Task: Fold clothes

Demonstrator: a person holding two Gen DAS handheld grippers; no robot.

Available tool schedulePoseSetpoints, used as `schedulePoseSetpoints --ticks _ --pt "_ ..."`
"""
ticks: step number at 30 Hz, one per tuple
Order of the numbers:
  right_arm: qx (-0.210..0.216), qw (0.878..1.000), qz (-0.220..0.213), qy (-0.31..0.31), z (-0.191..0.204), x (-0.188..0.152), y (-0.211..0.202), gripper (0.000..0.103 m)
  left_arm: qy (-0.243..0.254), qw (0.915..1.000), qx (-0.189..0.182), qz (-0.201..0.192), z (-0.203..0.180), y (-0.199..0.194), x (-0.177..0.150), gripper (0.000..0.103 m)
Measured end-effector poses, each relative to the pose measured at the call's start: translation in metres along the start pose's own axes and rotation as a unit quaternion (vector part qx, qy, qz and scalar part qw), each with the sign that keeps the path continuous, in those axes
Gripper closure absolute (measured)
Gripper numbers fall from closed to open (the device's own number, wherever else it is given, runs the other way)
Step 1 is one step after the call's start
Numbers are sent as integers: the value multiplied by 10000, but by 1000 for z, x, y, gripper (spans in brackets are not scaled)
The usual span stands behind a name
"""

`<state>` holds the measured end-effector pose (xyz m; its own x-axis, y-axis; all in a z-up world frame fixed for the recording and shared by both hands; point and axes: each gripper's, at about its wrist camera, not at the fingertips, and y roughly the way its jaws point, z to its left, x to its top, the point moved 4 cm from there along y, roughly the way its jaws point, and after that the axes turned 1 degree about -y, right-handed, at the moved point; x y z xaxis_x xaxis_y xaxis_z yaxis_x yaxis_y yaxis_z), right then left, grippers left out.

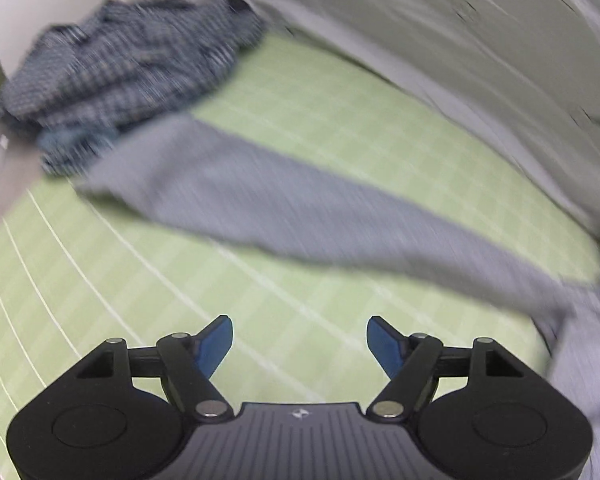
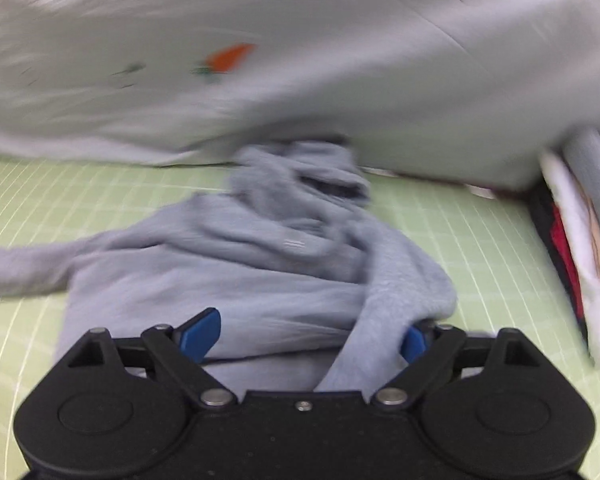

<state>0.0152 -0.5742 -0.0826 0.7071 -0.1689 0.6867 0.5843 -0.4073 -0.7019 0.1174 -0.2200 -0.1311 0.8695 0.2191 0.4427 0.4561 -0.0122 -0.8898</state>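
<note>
The hoodie (image 2: 236, 264) lies rumpled on the green sheet (image 2: 480, 248), one sleeve (image 1: 300, 216) stretched flat toward the checked shirt (image 1: 116, 80); with both jaws spread and pinching nothing, lift the strip draped by your right gripper (image 2: 304, 336) clear, then smooth the body before folding.

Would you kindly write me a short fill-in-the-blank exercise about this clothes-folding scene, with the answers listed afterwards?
1. The grey-blue hoodie lies on a mat coloured ____.
2. The crumpled shirt beyond the hoodie's sleeve has a ____ pattern.
3. The left gripper has nothing between its pads; its jaws are ____.
4. The pads of the right gripper are coloured ____.

Missing words: green; checked; open; blue.
</note>
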Motion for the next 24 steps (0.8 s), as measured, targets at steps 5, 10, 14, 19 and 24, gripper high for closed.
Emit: schedulePoseSetpoints --ticks 5,10,14,19,24 --pt "108 9996 -114 -240 35 4 -13 9 152 9989 -305 320 -13 -6 -36 28" --pt "-394 9960 -713 -356 34 17 -43 9 117 9986 -359 381 -6 -8 -46 27" --pt "-592 9960 -602 284 -8 20 -39 9 -10 9986 -320 416 2 -1 -43 27" --pt "217 9982 -173 526 6 16 -21 9 48 9983 -343 460 -1 3 -36 27" --pt "688 9929 570 789 35 2 21 12 91 9983 -388 424 -5 -2 -36 26"
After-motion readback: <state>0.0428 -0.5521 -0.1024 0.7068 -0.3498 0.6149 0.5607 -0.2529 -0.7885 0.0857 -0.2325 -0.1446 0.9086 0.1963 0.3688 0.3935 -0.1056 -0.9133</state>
